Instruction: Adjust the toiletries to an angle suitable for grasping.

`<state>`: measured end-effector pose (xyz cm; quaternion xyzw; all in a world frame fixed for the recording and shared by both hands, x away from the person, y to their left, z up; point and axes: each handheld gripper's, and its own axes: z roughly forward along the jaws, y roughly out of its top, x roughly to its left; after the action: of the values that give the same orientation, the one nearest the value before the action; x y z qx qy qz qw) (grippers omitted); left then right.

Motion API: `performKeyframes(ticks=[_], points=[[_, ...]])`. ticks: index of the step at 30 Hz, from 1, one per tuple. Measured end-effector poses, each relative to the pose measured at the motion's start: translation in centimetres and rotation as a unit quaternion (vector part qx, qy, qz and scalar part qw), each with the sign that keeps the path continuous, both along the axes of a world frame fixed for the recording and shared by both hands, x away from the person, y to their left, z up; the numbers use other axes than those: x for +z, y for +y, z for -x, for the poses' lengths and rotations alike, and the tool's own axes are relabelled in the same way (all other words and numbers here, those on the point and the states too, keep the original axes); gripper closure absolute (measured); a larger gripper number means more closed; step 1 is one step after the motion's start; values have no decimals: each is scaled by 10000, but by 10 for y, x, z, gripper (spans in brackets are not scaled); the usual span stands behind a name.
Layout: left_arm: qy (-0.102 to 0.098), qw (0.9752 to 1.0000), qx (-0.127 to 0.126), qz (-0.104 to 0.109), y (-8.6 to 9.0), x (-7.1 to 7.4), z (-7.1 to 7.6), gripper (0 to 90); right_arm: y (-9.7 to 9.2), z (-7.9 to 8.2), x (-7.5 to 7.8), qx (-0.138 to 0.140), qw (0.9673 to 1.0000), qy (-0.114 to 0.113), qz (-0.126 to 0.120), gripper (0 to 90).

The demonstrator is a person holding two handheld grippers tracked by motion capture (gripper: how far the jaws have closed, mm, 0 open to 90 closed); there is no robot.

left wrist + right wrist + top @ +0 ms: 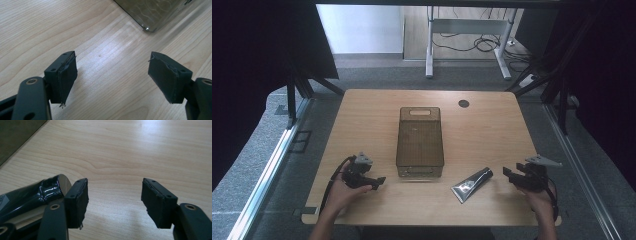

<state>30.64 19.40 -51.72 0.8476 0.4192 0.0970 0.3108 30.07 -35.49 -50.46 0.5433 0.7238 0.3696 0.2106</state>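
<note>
Bin: translucent smoked bin [420,142] seen mid-tabletop [492,125], contents unclear.
Tube: black tube [472,184] lying beside right hand-held gripper [511,175].
Grippers: both held agape, left hand-held gripper [374,181] included.

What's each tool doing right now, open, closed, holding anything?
Left tool: open, holding nothing, over bare table near the basket's corner.
Right tool: open, holding nothing; the dark tube lies beside one jaw, not between them.
</note>
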Motion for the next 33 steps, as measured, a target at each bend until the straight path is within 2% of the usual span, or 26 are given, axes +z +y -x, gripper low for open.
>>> performKeyframes(ticks=[3,9,17,21,25,33], points=[[0,10000,18,24,1,0,0,236,1,-1,-3,0,9998,135,-128,413],[-11,10000,5,50,1,2,1,236,6,-1,-7,74,9997,225,-17,425],[11,10000,15,18,2,0,-1,236,6,-1,-8,78,9995,316,-33,454],[-14,10000,9,31,2,1,0,236,6,-2,-8,114,9993,366,-52,504],[24,10000,-19,-23,0,1,0,236,6,-2,-6,172,9986,489,-80,637],[6,10000,-81,4,-5,2,-4,237,8,3,-3,240,9985,482,-140,732]])
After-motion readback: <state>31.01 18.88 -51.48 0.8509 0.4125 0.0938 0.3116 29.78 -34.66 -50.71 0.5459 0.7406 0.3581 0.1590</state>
